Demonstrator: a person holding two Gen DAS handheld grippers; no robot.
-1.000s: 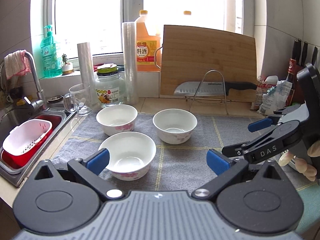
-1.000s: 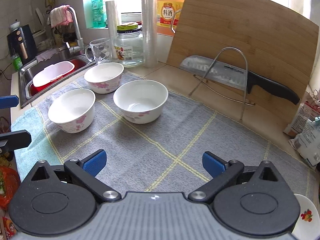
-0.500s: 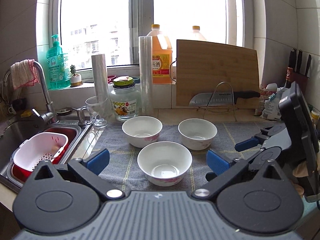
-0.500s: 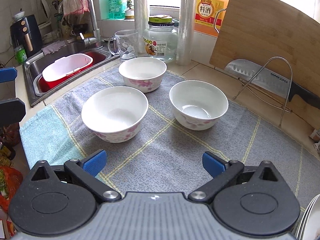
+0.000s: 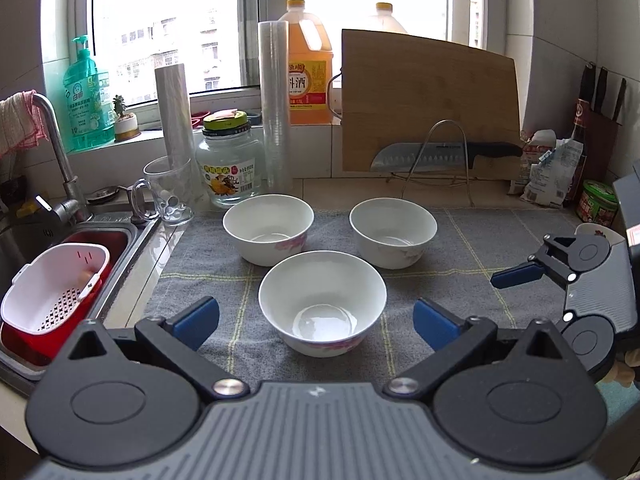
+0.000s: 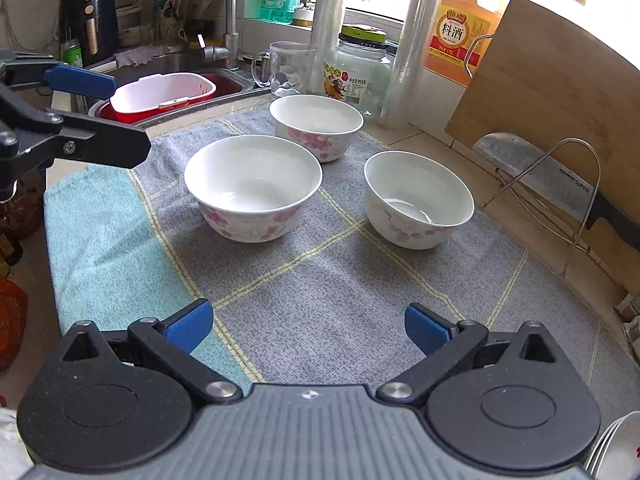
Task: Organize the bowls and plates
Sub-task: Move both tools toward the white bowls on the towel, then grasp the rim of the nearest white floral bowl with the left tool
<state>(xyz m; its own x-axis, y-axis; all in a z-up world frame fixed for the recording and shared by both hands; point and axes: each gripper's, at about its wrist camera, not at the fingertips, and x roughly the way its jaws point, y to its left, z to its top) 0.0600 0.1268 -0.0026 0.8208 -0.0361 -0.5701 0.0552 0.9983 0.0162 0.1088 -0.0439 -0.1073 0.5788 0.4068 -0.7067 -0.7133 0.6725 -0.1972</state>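
Three white bowls with pink flowers stand upright on a grey mat. In the left wrist view the nearest bowl is centred just ahead of my open left gripper, with nothing held. Behind it stand a second bowl and a third bowl. My right gripper is open and empty over the mat, well short of the near bowl, the far bowl and the right bowl. The left gripper shows at the left edge.
A sink at the left holds a white colander in a red basin. A glass mug, a jar, rolls and a bottle line the back. A knife rests on a wire rack against a cutting board. Stacked plates sit bottom right.
Both grippers have drawn back from the bowls and stayed open. The left view now centres on the nearest bowl. The right gripper has turned left, so the bowls sit ahead of it.
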